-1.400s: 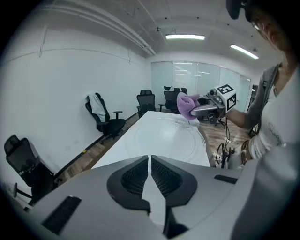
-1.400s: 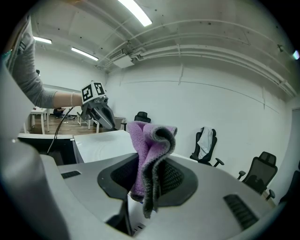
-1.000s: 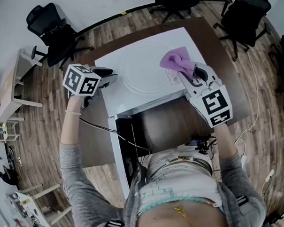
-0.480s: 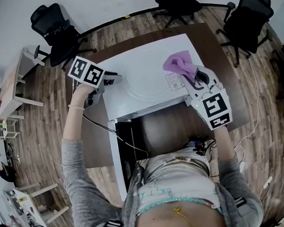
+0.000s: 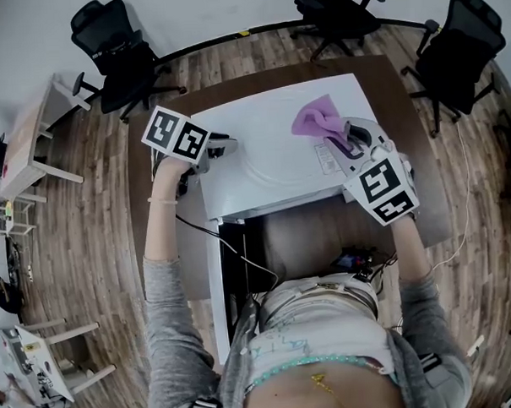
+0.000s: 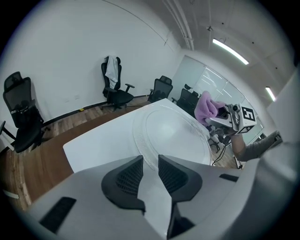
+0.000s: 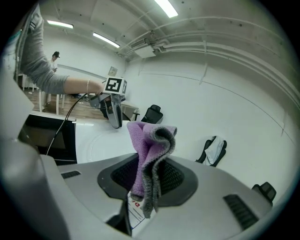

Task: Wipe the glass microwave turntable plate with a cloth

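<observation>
The clear glass turntable plate (image 5: 279,151) lies flat on top of a white microwave (image 5: 230,192). My left gripper (image 5: 228,147) sits at the plate's left rim. Its jaws are closing, and only a narrow gap shows between them in the left gripper view (image 6: 151,161). The plate (image 6: 173,136) lies just ahead of the tips and nothing is gripped. My right gripper (image 5: 337,136) is shut on a purple cloth (image 5: 313,119) above the plate's right edge. The cloth (image 7: 150,150) stands folded up between the pads.
The microwave stands on a brown table (image 5: 403,108), and its door (image 5: 215,285) hangs open toward me with a black cable running across the opening. Black office chairs (image 5: 118,53) stand around the table on the wooden floor. A small side table (image 5: 29,150) is at the left.
My left gripper has rolled and moved right, up to the plate's left rim. The right gripper with the cloth has shifted slightly over the plate's right edge.
</observation>
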`<state>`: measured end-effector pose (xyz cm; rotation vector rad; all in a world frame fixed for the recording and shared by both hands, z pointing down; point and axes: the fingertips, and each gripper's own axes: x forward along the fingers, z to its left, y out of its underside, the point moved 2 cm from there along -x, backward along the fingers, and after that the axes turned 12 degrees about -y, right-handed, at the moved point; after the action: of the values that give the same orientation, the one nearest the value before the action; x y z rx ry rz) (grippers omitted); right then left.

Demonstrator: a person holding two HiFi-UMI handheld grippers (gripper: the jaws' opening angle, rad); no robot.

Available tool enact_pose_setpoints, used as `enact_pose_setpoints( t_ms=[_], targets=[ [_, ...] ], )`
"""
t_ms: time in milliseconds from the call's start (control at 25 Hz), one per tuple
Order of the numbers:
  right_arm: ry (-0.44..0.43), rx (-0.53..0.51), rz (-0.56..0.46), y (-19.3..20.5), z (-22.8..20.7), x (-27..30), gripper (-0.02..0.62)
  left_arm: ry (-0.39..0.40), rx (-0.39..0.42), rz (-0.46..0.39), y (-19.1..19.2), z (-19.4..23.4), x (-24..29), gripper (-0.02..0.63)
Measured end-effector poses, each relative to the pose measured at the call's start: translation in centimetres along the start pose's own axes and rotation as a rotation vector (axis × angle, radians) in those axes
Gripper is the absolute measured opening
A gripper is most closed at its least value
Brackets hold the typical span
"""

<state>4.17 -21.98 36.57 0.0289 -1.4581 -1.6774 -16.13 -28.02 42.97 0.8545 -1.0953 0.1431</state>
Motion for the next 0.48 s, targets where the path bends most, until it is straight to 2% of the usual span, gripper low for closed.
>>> enact_pose_setpoints(
  t_ms=[280, 480],
  targets=[
    [-0.112, -0.054, 0.109, -0.9, -0.4, 3.2, 0.112, -0.016, 0.010, -0.030, -0.1, -0.3, -0.2, 0.110],
    [-0.192, -0.067, 0.134, -1.9, 0.0, 4.9, 0.112, -0.025, 0.011, -0.031, -0.1, -0.3, -0.2, 0.110]
  ],
)
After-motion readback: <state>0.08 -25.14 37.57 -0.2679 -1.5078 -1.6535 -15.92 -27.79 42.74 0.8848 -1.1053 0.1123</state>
